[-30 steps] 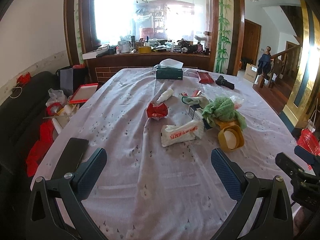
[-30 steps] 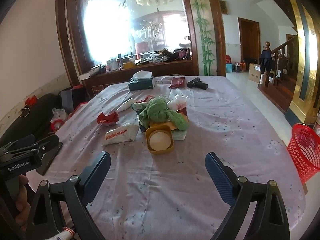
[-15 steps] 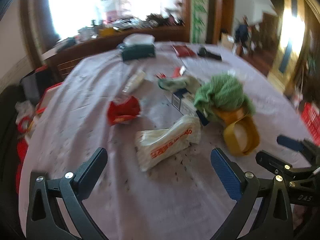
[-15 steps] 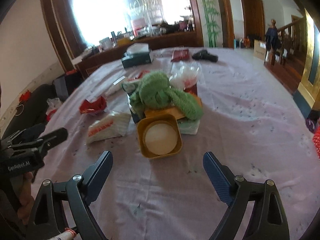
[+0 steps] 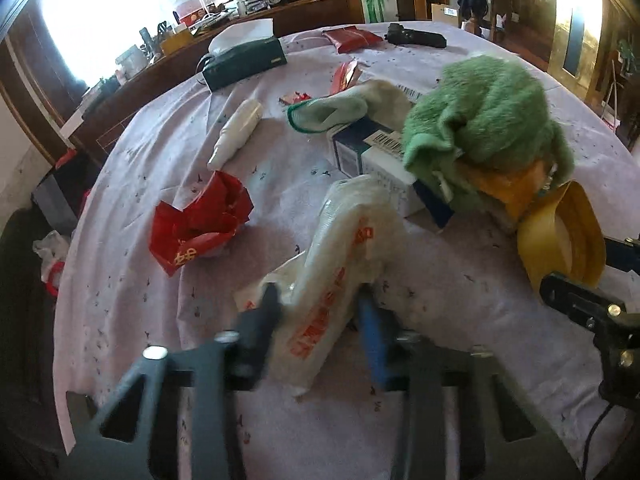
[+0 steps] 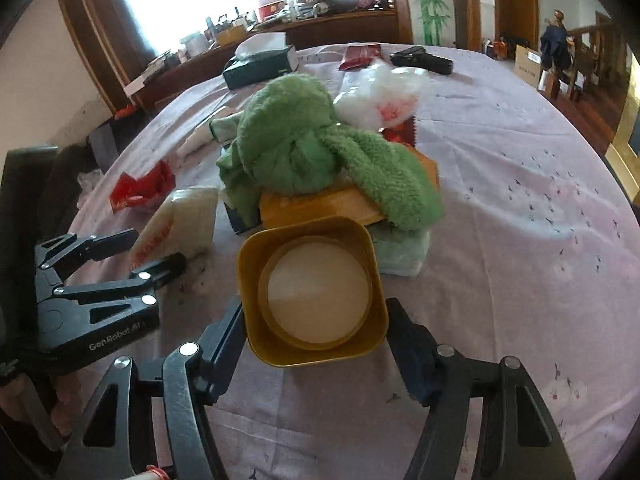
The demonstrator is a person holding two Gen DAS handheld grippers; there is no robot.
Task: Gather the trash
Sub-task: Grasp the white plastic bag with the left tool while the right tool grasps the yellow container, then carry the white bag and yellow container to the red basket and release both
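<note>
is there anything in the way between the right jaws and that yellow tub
Nothing visible does. The yellow tub already sits between the closing jaws of the right gripper, one finger at each side wall. The green towel and orange box lie behind the tub, away from the jaws.

Right gripper: jaws closing, 1 finger on each side of yellow square tub. Beyond tub: green towel heaped on orange box. Left of the right gripper: left gripper at white printed bag; red wrapper farther off.
</note>
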